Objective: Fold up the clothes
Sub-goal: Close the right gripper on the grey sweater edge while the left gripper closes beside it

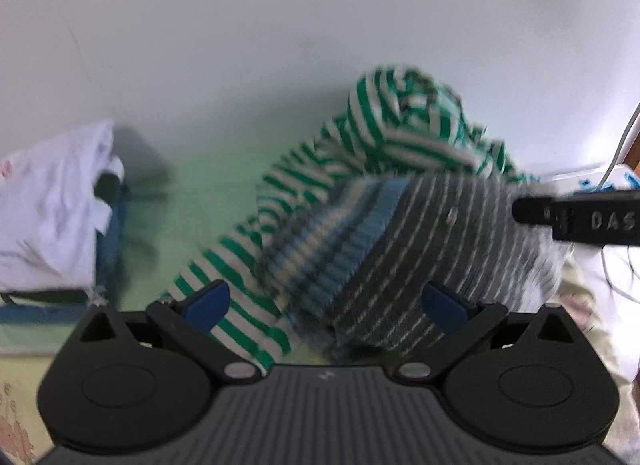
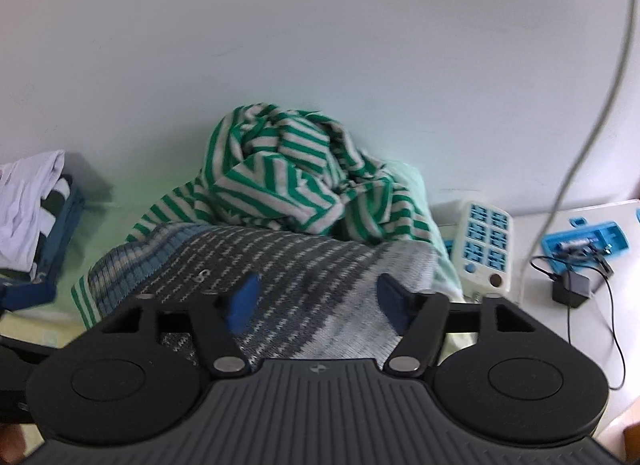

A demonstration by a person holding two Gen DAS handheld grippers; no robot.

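A grey knit sweater (image 1: 432,249) with thin pale stripes and a blue ribbed band lies on the pale green bed, in front of a crumpled green-and-white striped garment (image 1: 400,133). My left gripper (image 1: 326,303) is open, its blue pads apart over the sweater's near edge. In the right wrist view the same grey sweater (image 2: 304,265) spreads below the striped garment (image 2: 288,177). My right gripper (image 2: 320,301) is open just above the sweater. The right gripper's black finger also shows at the right edge of the left wrist view (image 1: 580,217).
A stack of folded clothes with white fabric on top (image 1: 52,201) stands at the left by the wall (image 2: 28,209). A white and blue power strip (image 2: 486,245), a blue box (image 2: 584,245) and a black adapter with cable (image 2: 572,289) lie on a white table at the right.
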